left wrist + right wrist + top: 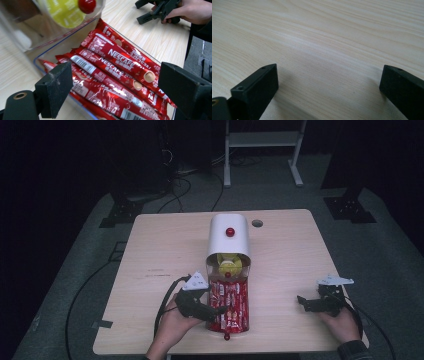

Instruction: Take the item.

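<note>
We held the left tongs (113,92) spread wide above the red foil coffee sticks (117,75) in the clear plastic drawer (228,306), near-centre on the pale wooden worktop (165,245). Right tongs (328,87) rested released, empty. Slippery foil might slide out, or several sticks lift together.

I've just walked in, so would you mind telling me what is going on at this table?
A person holds a claw in each hand at a light wooden table. The left claw hovers, jaws wide open, over a clear plastic drawer of red Nescafe coffee sticks, pulled out of a white rounded dispenser. The right claw rests open over bare tabletop.
</note>
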`<state>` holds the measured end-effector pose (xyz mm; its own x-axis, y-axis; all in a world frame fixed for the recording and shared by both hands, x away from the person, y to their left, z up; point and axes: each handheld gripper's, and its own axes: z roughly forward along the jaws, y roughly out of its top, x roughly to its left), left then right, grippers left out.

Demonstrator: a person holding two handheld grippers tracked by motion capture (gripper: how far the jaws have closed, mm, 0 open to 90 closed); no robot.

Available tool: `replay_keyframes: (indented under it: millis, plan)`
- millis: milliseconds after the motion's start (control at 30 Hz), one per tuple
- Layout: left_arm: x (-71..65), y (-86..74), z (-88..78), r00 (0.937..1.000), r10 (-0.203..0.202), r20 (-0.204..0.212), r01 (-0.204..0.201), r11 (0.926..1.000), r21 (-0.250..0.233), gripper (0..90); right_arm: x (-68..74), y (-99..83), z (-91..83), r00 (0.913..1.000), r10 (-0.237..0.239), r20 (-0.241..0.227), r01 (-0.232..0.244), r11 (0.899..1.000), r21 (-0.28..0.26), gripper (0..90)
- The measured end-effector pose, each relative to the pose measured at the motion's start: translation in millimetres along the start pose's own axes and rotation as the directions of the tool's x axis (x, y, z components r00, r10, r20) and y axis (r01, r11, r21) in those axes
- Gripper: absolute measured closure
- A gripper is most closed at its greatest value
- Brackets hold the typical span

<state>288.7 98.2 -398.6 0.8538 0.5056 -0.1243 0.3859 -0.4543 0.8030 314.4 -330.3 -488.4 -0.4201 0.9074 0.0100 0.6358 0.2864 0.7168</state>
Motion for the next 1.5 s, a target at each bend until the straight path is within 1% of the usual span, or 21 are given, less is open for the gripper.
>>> replay_keyframes:
  millis: [300,567,800,833,900,1033,1067,1133,1200,1267,1300,1433,1500]
  plan:
    - [-5.2,5.0,14.3,0.9999,0.009,0.014,-0.009,0.9999,0.014,12.6,0.0,0.0,0.0,1.0000,0.000,0.000,0.000,1.000,0.000,1.3]
    - [-7.3,8.9,24.5,1.0000,-0.001,0.002,0.001,0.9999,0.017,12.9,0.0,0.0,0.0,1.0000,0.000,0.000,0.000,1.000,0.000,1.4]
    - [-11.8,10.2,37.3,0.9999,0.013,0.002,-0.014,0.9992,0.038,13.5,0.0,0.0,0.0,1.0000,0.000,0.000,0.000,1.000,0.000,1.4]
    - [-12.1,10.3,38.9,0.9998,0.018,0.001,-0.018,0.9989,0.044,13.5,0.0,0.0,0.0,1.0000,0.000,0.000,0.000,1.000,0.000,1.4]
    - [-13.2,10.0,41.8,0.9999,0.015,-0.006,-0.014,0.9989,0.045,13.5,0.0,0.0,0.0,1.0000,0.000,0.000,0.000,1.000,0.000,1.4]
    - [-13.0,8.7,44.4,0.9998,0.002,-0.021,0.000,0.9986,0.052,15.1,0.0,0.0,0.0,1.0000,0.000,0.000,0.000,1.000,0.000,1.3]
    - [-12.6,8.4,44.7,0.9996,0.011,-0.026,-0.010,0.9979,0.064,15.1,0.0,0.0,0.0,1.0000,0.000,0.000,0.000,1.000,0.000,1.4]
    - [-13.1,7.2,46.3,0.9993,0.017,-0.034,-0.014,0.9975,0.069,15.3,0.0,0.0,0.0,1.0000,0.000,0.000,0.000,1.000,0.000,1.3]
    - [-13.5,6.4,46.6,0.9989,0.023,-0.042,-0.020,0.9975,0.068,17.7,0.0,0.0,-0.1,1.0000,0.000,0.000,0.000,1.000,0.000,1.4]
    - [-13.7,6.4,46.3,0.9988,0.024,-0.043,-0.021,0.9975,0.068,18.0,0.0,0.0,0.0,1.0000,0.000,0.000,0.000,1.000,0.000,1.4]
    - [-13.4,6.2,45.4,0.9987,0.032,-0.040,-0.029,0.9971,0.071,20.4,0.0,0.0,0.0,1.0000,0.001,0.000,-0.001,1.000,0.000,1.3]
    - [-14.1,5.5,45.2,0.9992,0.032,-0.023,-0.030,0.9965,0.078,29.0,0.1,0.0,-0.1,1.0000,0.001,0.000,-0.001,1.000,0.000,1.3]
    - [-15.5,5.4,46.0,0.9990,0.037,-0.026,-0.035,0.9960,0.083,30.6,0.0,0.0,0.0,1.0000,0.001,0.000,-0.001,1.000,0.000,1.3]
